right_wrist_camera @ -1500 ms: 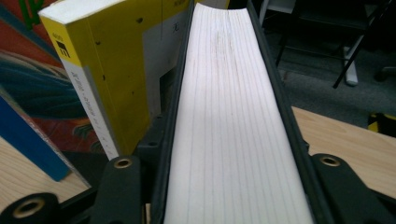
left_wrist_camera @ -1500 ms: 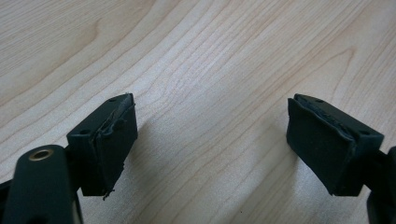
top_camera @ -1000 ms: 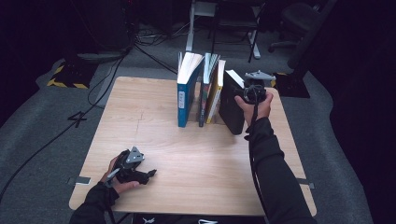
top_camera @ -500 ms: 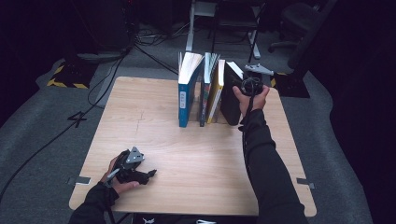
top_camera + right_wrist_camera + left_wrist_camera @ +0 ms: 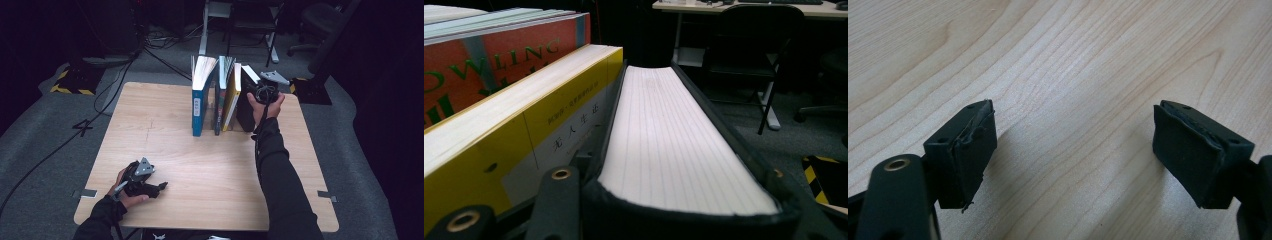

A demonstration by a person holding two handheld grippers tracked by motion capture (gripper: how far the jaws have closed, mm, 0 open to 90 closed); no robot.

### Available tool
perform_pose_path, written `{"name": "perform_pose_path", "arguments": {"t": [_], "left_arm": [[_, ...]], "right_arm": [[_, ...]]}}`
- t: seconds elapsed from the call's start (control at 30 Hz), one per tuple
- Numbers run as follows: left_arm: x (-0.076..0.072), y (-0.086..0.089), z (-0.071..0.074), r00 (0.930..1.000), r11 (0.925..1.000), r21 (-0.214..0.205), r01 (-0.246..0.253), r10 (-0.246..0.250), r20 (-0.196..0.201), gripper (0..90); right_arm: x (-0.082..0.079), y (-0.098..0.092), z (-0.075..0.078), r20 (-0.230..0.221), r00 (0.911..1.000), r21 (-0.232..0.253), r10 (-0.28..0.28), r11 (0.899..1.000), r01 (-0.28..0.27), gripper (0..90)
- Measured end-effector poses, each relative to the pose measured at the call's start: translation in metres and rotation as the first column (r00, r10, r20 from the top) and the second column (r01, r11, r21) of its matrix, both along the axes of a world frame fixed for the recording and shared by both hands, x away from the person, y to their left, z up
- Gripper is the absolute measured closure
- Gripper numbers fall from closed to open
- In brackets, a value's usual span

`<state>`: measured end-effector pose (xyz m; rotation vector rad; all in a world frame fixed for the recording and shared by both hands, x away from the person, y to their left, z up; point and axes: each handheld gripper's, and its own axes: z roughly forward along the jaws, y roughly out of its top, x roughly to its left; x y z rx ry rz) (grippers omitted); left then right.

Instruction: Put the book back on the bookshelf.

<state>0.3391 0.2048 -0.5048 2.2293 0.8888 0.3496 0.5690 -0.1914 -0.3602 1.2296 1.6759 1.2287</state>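
Observation:
Several books stand in a row at the back of the table (image 5: 210, 165): a blue book (image 5: 199, 102), a thin one, a yellow book (image 5: 231, 100) and a black book (image 5: 245, 102) at the right end. My right gripper (image 5: 256, 95) is shut on the black book from its right side. In the right gripper view the black book's white page edge (image 5: 674, 140) runs between the jaws, and the yellow book (image 5: 524, 130) stands close on its left. At the front left, my left gripper (image 5: 159, 187) rests on the wood, open, with nothing between its pads (image 5: 965, 150).
A red-covered book (image 5: 509, 55) stands beyond the yellow one. Behind the table are a chair (image 5: 754, 45), a desk leg (image 5: 205, 30) and cables on the grey floor. A yellow-and-black striped marker (image 5: 67, 82) lies on the floor at the left.
My right hand has moved left with the black book, bringing it from a lean apart from the row to stand against the yellow book. The left gripper has stayed put.

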Motion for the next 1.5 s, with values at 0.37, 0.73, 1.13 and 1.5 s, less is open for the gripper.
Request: {"name": "perform_pose_path", "arguments": {"t": [0.37,0.73,1.13,1.5], "left_arm": [[0.000,0.000,0.000,1.0000,1.0000,-0.002,-0.005,0.005,-0.002,18.2],[0.000,0.000,0.000,1.0000,1.0000,-0.001,-0.004,0.004,-0.002,18.0],[0.000,0.000,0.000,1.0000,1.0000,-0.001,-0.005,0.005,-0.003,17.9],[0.000,-0.001,0.000,0.9999,0.9999,0.000,-0.011,0.011,-0.004,16.9]], "right_arm": [[-0.013,-0.004,-0.006,0.006,0.9999,-0.015,0.013,1.000,-0.013,52.7],[-0.029,-0.009,-0.013,-0.007,0.9997,-0.040,0.024,0.999,-0.024,51.1],[-0.045,-0.022,-0.014,-0.039,0.9957,0.005,0.084,0.996,-0.084,40.8],[-0.075,-0.046,-0.044,-0.055,0.9816,-0.011,0.183,0.983,-0.184,38.6]]}}
